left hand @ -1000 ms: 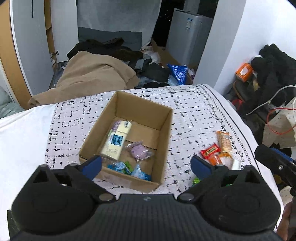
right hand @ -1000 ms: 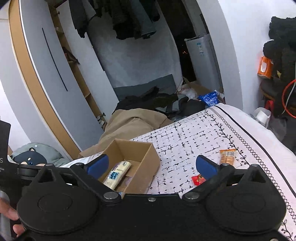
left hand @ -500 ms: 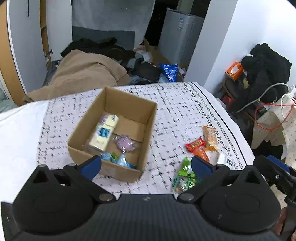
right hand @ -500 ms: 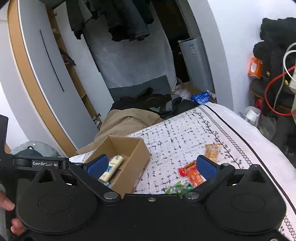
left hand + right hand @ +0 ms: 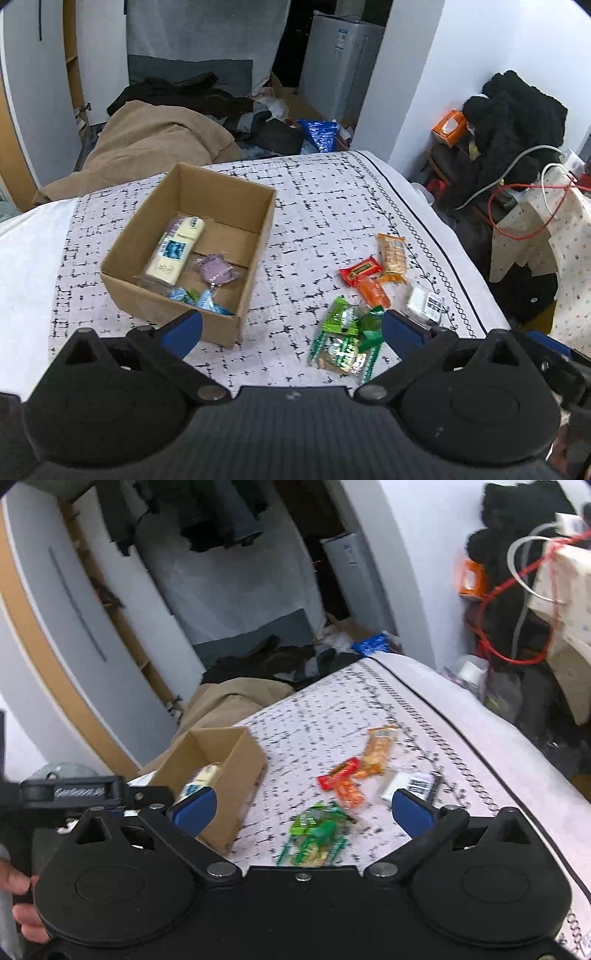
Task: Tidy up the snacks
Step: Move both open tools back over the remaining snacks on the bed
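An open cardboard box sits on the patterned cloth and holds a pale cracker pack, a purple sweet and blue-wrapped sweets. To its right lie loose snacks: green packets, a red bar, an orange packet, an orange cracker bar and a white packet. My left gripper is open above the cloth's near edge, nothing between its fingers. My right gripper is open too, held above the green packets.
The cloth-covered table drops off at the right to a cluttered floor with a black garment pile, red and white cables and an orange box. A tan blanket lies beyond the far edge. A hand grips the left tool.
Both grippers have drawn back and to the right, so the loose snacks beside the box have come into full view. The right view has tilted down toward the table. Both stay open.
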### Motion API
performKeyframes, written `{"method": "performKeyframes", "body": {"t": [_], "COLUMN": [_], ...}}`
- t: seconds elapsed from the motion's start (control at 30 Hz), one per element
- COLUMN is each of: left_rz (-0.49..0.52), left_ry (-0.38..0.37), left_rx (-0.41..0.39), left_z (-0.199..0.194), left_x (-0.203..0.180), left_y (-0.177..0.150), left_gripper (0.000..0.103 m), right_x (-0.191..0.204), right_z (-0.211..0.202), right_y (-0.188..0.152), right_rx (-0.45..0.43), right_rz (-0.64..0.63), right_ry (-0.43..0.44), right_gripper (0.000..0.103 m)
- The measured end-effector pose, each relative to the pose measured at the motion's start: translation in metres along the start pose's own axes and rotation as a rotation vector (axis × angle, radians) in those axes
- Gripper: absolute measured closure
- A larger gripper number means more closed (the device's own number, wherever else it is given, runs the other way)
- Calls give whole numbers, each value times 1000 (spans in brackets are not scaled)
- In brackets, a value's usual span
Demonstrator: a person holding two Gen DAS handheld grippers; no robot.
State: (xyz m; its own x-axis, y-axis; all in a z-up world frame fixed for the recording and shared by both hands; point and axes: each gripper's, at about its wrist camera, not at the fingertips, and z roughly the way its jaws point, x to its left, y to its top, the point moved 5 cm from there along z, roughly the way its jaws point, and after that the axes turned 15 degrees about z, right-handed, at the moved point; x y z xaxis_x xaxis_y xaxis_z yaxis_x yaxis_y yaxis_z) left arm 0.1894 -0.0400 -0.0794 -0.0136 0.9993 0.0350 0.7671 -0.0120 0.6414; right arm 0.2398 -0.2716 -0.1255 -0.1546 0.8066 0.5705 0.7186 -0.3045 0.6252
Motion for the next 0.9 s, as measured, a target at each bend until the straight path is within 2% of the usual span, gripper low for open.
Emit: {"method": "performKeyframes", "body": {"t": [0.17,0.5,0.73,0.9], "left_rz": [8,19,-19,-33], "left_ry": [-5,-27,-47,-57], "left_rx": [-3,1,20,47], "left_z": [2,17,36,54], "left_x": [-10,-36,-46,-53], "left_y": [-3,-9,-17,-23], "left_gripper": [0,2,3,8], "right_x": [-18,-30,-52,-70], "right_z": [-1,-4,10,23], "right_y": [3,5,7,8], "right_rx": [2,4,43,70], "right_rz": [62,56,127,186], "right_ry": [-4,18,-18,-58], "right_gripper": [1,4,12,18]}}
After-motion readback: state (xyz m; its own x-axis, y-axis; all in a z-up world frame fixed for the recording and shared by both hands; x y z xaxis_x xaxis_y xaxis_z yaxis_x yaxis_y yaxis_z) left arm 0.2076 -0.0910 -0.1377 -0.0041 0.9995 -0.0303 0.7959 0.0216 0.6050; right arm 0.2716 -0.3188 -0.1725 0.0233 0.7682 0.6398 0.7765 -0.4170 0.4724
